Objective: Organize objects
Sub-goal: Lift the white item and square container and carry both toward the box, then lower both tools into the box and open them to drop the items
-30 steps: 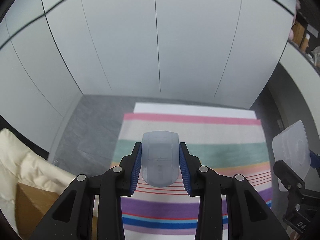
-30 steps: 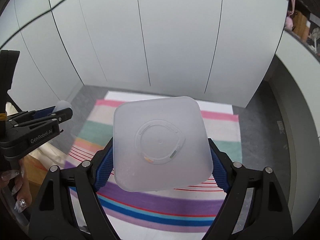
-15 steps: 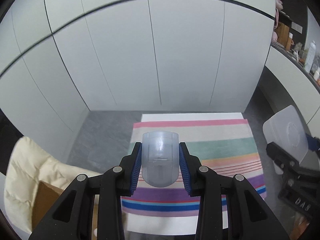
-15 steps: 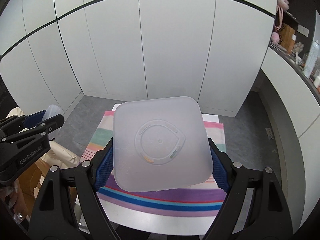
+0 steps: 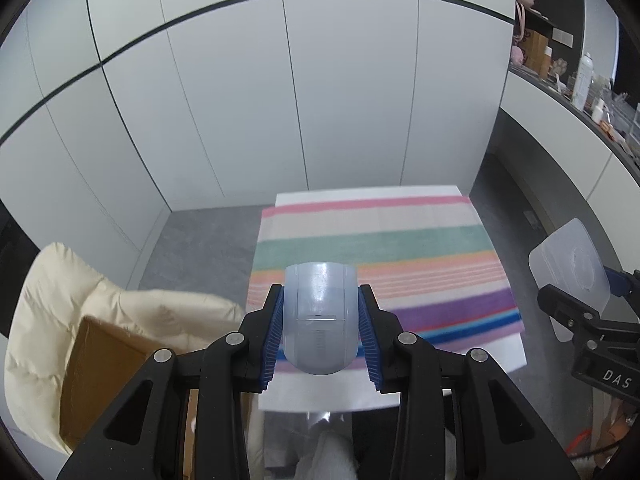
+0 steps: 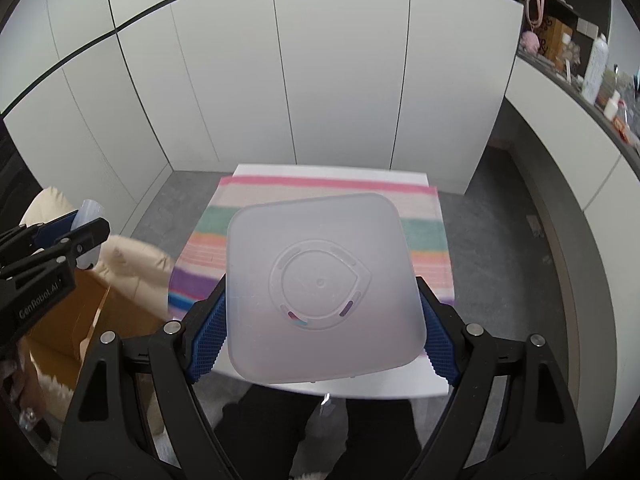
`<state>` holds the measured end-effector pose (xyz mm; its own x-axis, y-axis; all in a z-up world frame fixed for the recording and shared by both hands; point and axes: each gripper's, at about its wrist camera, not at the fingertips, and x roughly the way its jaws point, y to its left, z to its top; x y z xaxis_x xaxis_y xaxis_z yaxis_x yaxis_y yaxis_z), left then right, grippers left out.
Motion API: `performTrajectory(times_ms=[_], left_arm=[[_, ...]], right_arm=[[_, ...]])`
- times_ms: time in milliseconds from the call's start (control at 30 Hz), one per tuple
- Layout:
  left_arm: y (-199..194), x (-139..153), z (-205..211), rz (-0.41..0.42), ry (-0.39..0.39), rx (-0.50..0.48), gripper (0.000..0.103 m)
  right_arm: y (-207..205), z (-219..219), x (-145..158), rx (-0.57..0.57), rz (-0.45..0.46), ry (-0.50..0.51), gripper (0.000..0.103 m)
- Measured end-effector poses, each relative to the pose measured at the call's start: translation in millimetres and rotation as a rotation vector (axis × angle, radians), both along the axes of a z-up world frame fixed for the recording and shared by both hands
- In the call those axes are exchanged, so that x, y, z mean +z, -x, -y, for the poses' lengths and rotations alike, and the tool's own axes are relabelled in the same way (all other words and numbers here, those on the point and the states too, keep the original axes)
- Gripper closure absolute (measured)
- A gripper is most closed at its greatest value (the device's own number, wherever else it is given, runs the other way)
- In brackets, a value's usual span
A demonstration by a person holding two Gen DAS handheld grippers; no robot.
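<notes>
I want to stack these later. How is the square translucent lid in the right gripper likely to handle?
The square lid looks thin and translucent, so probably light and somewhat bendy. The right gripper holds it only by two edges, so it may bow or slip. Its smooth plastic seems slippery.

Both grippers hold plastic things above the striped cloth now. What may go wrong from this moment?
1. The left gripper clamps the small rounded grey container only by its smooth curved sides; it may slip out and fall.
2. The right gripper holds the wide translucent square container only at its near edge, so it may tilt or twist free.
3. The container hides much of the striped cloth from the right wrist camera, so placing it could be inexact.
</notes>
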<state>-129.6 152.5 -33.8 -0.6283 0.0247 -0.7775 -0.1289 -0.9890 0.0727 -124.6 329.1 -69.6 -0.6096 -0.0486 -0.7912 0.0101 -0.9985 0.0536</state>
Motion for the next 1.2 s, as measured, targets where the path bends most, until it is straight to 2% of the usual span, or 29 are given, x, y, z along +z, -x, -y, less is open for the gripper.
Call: performTrajectory(times_ms=[267, 533, 700, 1067, 1200], left_arm=[[-11, -3, 24, 0.014, -0.041, 0.027, 0.067], [-13, -1, 72, 0.014, -0.063, 0.099, 0.067], [-25, -5, 121, 0.019, -0.079, 0.191, 0.067], [-72, -16, 258, 0.042, -0.05, 0.447, 0.067], [-85, -25, 300, 0.059, -0.056, 0.529, 0.067]], right_arm=[[-15, 11, -3, 0.023, 0.022, -0.022, 0.018], [-10, 52, 4, 0.082, 0.009, -0.034, 0.018], [-7, 106, 2, 0.186, 0.012, -0.064, 0.018], [-23, 278, -14, 0.519, 0.033, -0.043, 0.018], [-31, 331, -22, 0.606, 0.053, -0.045, 0.018]])
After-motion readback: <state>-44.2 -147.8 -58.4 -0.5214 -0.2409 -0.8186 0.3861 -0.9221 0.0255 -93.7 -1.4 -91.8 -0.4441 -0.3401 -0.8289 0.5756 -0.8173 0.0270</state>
